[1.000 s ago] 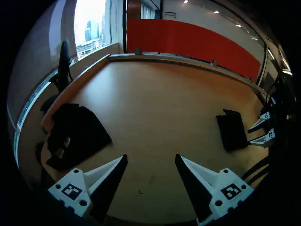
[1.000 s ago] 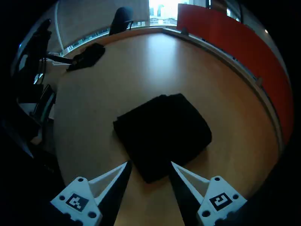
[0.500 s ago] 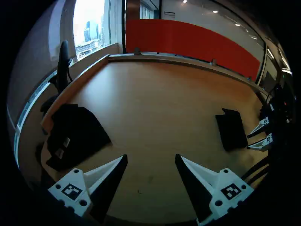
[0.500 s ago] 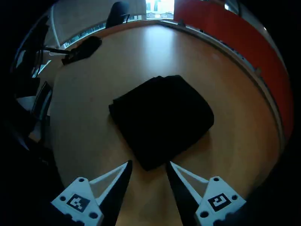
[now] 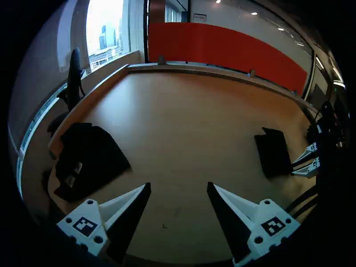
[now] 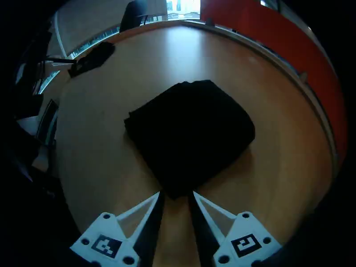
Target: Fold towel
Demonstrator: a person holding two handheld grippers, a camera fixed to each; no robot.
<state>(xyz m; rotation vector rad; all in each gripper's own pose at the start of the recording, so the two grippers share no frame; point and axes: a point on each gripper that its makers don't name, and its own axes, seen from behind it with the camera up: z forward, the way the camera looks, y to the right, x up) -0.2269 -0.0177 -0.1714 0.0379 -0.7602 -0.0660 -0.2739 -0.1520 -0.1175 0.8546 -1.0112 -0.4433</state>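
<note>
Wide wooden surface (image 5: pixel 187 115) in the left gripper view, with plenty around it. A dark bundle (image 5: pixel 89 155) lies at the left edge and a chair (image 5: pixel 74 75) stands behind it by the window (image 5: pixel 107 33). A red partition (image 5: pixel 222 46) runs along the far side. Nothing lies between the two grippers but bare wood.

The left gripper (image 5: pixel 178 209) hangs over that bare wood with its fingers spread wide and nothing between them. It is well apart from the towel (image 5: pixel 272 152), which lies folded and flat far off to the right. The right gripper (image 5: pixel 306 160) sits just beside the towel's near edge.

In the right gripper view, the black towel fills the middle of the surface as a thick folded square, one corner pointing straight at the camera. That corner sits right between the fingertips (image 6: pixel 158 200). The fingers are only partly open, with a narrow gap left, and I can't make out whether they press on the cloth. The bundle shows far off at the upper left, near the other gripper's pale tips.

Against a second ago, the right fingers have drawn noticeably closer together and have pushed forward. The towel corner that lay ahead of them is now in the gap. The towel looms larger and sits higher in that view. The left gripper has barely shifted and its fingers are as wide as before. From its view, the right gripper has slid in a touch toward the towel.
</note>
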